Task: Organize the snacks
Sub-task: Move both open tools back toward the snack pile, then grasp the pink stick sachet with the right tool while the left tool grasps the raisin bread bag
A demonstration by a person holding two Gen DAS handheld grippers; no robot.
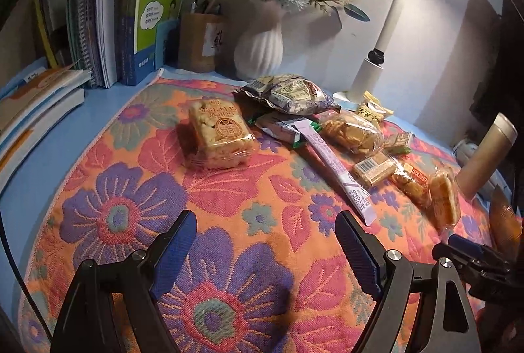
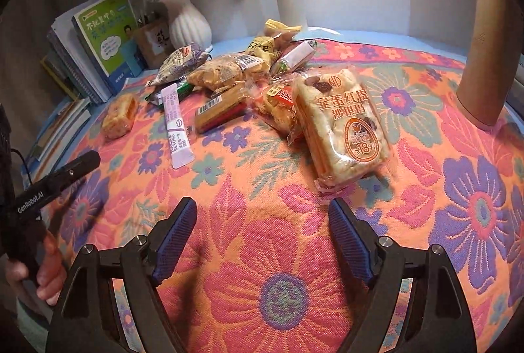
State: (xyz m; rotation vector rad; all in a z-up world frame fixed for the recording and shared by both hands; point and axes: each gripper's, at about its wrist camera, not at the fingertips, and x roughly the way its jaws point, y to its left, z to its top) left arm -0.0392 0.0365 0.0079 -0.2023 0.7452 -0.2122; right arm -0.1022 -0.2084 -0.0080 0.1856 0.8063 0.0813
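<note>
Spread across the blue worktop: an orange, pink and purple floral woven cloth, apparently laid down as the sorting surface. Ranged upright along the back wall, clear of that surface: a row of books, the front one green-covered with Chinese lettering too blurred to read in full; beside them a brown pen holder, a white ribbed vase of artificial flowers, a white lamp stem. At the right edge, a tall gold tumbler.

Heaped loosely toward the far side of the cloth, not yet sorted: the snacks. Largest, a clear-wrapped block of egg sachima cake, lettered "全蛋红提沙琪玛" with an orange oval reading "18%", lying just ahead of the right tool. A second such block set apart at the left of the pile. Smaller: a purple-grey foil bag, a clear pack of golden crackers, a lilac stick sachet marked "TOUCH & BEYOND", a barcoded tan wafer bar.

Left tool, branded "GenRobot.AI" on its arm: spread wide, empty, above bare cloth. Right tool: likewise wide, nothing gripped, seemingly lined up for the large cake.
</note>
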